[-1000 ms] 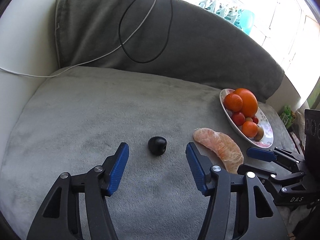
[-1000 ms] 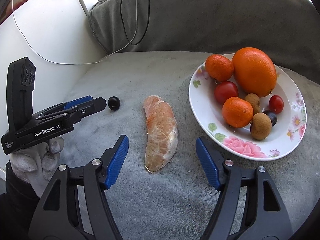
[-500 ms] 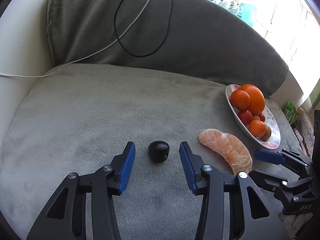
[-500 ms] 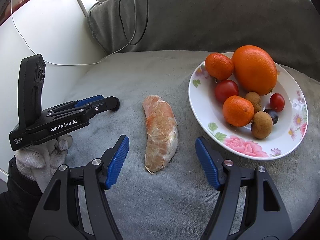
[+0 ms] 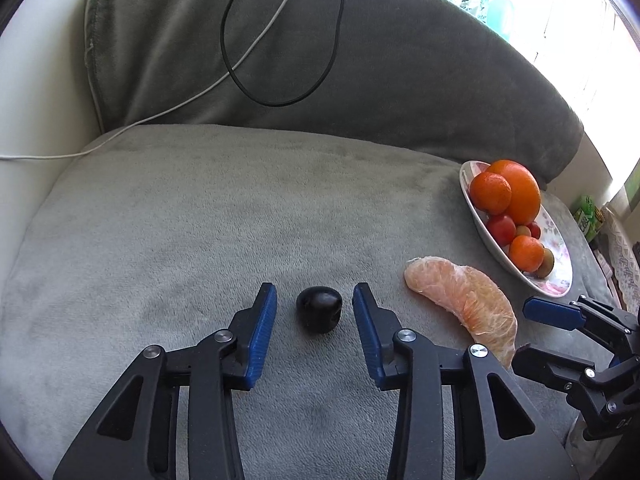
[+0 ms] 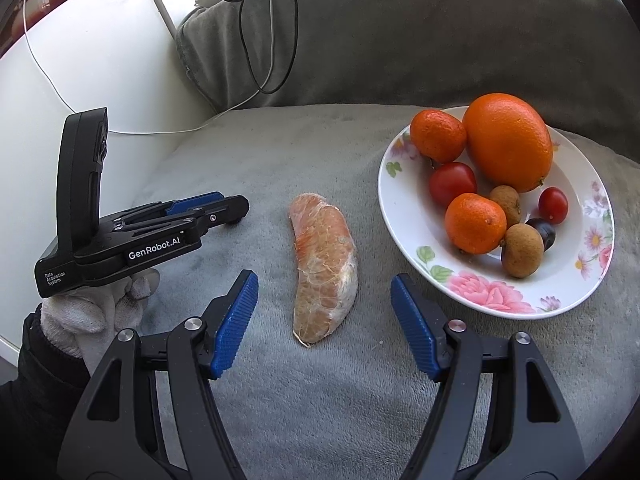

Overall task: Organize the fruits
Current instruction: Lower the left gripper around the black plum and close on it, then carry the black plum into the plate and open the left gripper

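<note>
A small black fruit (image 5: 319, 309) lies on the grey cushion between the blue pads of my left gripper (image 5: 314, 312), which is open around it with a small gap on each side. A peeled citrus segment (image 5: 464, 300) lies to its right, and also shows in the right wrist view (image 6: 325, 266). My right gripper (image 6: 324, 320) is open, with the near end of the segment between its pads, not touching. The floral plate (image 6: 480, 288) at right holds oranges, tomatoes and small brown fruits. The left gripper (image 6: 224, 208) hides the black fruit in the right wrist view.
The grey cushion (image 5: 200, 220) has a raised backrest behind it with a black cable (image 5: 280, 40) and a white cable (image 5: 180, 108) draped over it. A white wall (image 6: 100, 80) borders the cushion on the left. The plate (image 5: 484, 236) sits near the cushion's right edge.
My left gripper moved forward around the black fruit and its jaws narrowed toward it. The right gripper stayed almost still, open over the segment.
</note>
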A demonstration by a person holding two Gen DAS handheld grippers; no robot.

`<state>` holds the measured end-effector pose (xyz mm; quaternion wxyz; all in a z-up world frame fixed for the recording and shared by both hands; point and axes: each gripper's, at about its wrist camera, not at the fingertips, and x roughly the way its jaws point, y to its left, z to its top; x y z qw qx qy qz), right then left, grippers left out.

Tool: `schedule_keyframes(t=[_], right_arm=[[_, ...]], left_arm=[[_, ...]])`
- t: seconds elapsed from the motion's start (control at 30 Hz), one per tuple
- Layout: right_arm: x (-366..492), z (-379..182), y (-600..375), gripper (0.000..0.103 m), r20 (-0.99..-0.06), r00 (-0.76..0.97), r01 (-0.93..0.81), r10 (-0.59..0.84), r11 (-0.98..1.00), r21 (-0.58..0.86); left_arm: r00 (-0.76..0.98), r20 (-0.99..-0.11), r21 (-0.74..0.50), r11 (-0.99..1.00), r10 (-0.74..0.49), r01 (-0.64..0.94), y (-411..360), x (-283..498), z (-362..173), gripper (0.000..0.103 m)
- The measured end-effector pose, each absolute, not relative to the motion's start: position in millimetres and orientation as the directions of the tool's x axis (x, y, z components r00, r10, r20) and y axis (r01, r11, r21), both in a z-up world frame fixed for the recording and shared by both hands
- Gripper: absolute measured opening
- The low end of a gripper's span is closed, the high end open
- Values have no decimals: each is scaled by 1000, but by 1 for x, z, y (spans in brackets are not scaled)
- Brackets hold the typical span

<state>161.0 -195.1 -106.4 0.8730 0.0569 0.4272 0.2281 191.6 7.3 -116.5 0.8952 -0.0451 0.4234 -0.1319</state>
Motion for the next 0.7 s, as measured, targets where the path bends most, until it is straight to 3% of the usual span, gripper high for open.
schedule_keyframes(t=[0.53, 0.7], right_arm=[[163, -107, -194, 73, -724, 527, -350, 445, 890, 292], [162, -106, -195, 73, -720, 533, -350, 445, 890, 291]], left_arm=[[598, -753, -189, 960, -275, 205, 7, 193, -122, 22], [602, -751, -181, 961, -272, 209, 6, 192, -121, 21]])
